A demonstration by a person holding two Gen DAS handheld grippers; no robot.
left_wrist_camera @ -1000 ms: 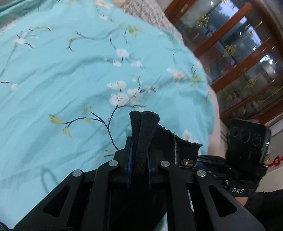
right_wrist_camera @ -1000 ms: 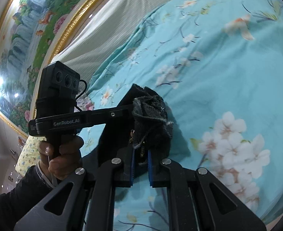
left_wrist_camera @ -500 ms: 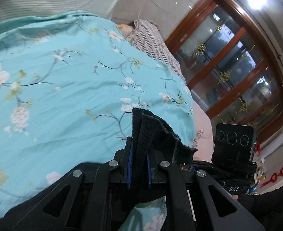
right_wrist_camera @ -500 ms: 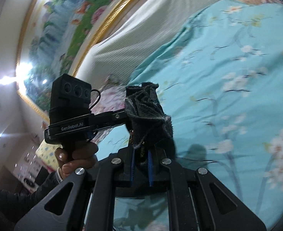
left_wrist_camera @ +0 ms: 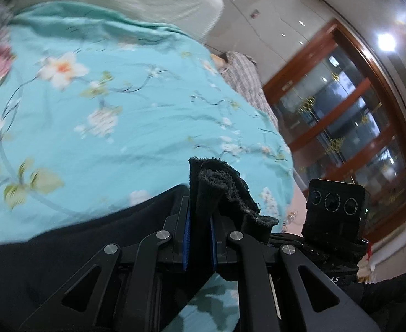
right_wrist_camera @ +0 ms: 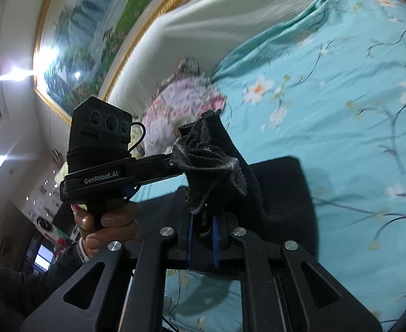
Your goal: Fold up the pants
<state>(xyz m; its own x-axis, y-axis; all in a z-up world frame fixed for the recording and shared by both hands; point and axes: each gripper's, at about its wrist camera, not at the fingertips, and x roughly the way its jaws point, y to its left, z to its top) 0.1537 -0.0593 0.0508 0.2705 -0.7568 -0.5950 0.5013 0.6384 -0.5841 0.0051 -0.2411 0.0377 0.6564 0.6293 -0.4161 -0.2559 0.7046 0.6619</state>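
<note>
Currently both grippers are clamped on the dark pants, each holding a bunched edge of the fabric above the bed.

Left wrist view: the left gripper (left_wrist_camera: pixel 198 215) has its blue-lined jaws pressed together on a thick fold of the pants (left_wrist_camera: pixel 219 191). The frayed hem stands up above the fingertips and spills to the right. More dark cloth hangs below and to the left of the jaws, covering the lower left of the view. The right gripper (left_wrist_camera: pixel 337 204) is visible to the right as a black camera block with three lenses; its jaws are hidden from this angle.

Right wrist view: the right gripper (right_wrist_camera: pixel 203 232) is closed on a crumpled wad of the pants (right_wrist_camera: pixel 211 163), which rises above the fingertips. A flat dark panel of the garment extends to the right of the jaws, over the bedspread. The left gripper (right_wrist_camera: pixel 103 149) appears to the left, gripped by the person's hand (right_wrist_camera: pixel 106 227).

Surroundings: a turquoise floral bedspread (left_wrist_camera: pixel 120 116) covers the bed beneath the pants. A pink floral pillow (right_wrist_camera: pixel 181 102) lies near the pale headboard (right_wrist_camera: pixel 208 27). A gold-framed painting (right_wrist_camera: pixel 92 33) hangs above. A wood-framed glass cabinet (left_wrist_camera: pixel 349 116) stands beyond the bed.
</note>
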